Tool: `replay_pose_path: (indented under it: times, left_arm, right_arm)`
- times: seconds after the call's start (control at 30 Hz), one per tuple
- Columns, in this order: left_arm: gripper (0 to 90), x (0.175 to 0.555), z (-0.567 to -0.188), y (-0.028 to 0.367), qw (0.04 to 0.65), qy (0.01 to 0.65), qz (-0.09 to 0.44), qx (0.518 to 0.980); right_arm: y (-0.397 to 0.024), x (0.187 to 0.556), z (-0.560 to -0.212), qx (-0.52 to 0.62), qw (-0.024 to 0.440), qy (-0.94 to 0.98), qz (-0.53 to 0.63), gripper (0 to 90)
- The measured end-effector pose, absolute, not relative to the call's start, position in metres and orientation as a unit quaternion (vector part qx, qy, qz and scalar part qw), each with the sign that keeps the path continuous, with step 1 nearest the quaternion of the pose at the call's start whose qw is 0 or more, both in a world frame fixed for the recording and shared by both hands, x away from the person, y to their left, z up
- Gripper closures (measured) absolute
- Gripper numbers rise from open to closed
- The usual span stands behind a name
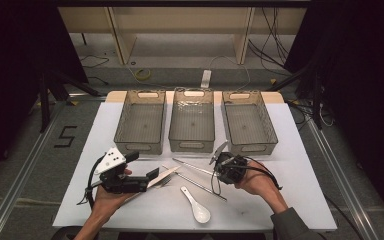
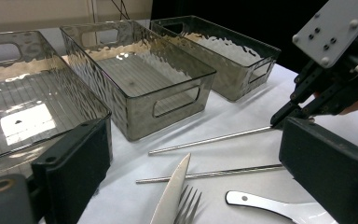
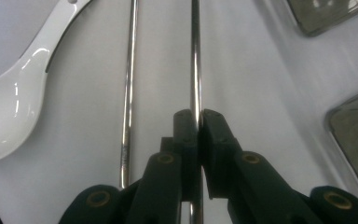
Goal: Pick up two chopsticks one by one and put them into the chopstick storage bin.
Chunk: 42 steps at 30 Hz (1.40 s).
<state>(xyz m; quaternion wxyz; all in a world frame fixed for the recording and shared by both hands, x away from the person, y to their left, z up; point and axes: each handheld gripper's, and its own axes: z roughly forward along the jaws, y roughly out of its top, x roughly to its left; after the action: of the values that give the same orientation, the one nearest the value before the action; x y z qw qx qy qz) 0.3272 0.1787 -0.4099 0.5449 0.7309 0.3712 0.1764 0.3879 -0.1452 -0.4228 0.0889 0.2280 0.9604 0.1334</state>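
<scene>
White sheeting covers the table (image 1: 290,150), and three clear bins (image 1: 192,121) are lined up at its 12 o'clock edge. One metal chopstick (image 3: 195,60) is pinched near its end by the right gripper (image 3: 199,122), whose jaws are pressed tight on it. A second chopstick (image 3: 128,84) is laid just beside it, at its 9 o'clock in the right gripper view, with a white spoon (image 3: 14,112) further that way. The left gripper (image 1: 150,178) is held with jaws spread over a knife (image 2: 173,191) and fork (image 2: 188,206).
</scene>
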Motion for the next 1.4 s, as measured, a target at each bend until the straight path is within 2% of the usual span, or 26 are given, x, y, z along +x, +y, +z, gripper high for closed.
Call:
replay_pose_path:
  times: [0.2, 0.33, 0.7, 1.0, 1.17, 1.4]
  left_arm:
    - [8.0, 0.333, -0.412, 0.171, 0.529, 0.355, 0.171, 0.752]
    - [8.4, 0.34, -0.416, 0.161, 0.506, 0.328, 0.143, 0.785]
    - [10.9, 0.365, -0.419, 0.1, 0.425, 0.232, 0.166, 0.859]
    - [16.0, 0.375, -0.427, 0.081, 0.37, 0.191, 0.185, 0.89]
    - [23.5, 0.374, -0.43, 0.073, 0.343, 0.163, 0.186, 0.906]
    - [43.0, 0.374, -0.429, 0.071, 0.334, 0.148, 0.179, 0.913]
  right_arm:
    - [-0.15, 0.386, -0.412, 0.23, 0.103, 0.957, 0.144, 85.8]
    - [-0.152, 0.383, -0.401, 0.222, 0.108, 0.957, 0.153, 85.8]
    - [-0.144, 0.368, -0.381, 0.187, 0.127, 0.96, 0.168, 85.8]
    - [-0.137, 0.356, -0.369, 0.154, 0.129, 0.962, 0.184, 85.7]
    - [-0.132, 0.35, -0.366, 0.144, 0.129, 0.963, 0.186, 85.7]
    - [-0.129, 0.347, -0.364, 0.132, 0.127, 0.964, 0.194, 85.7]
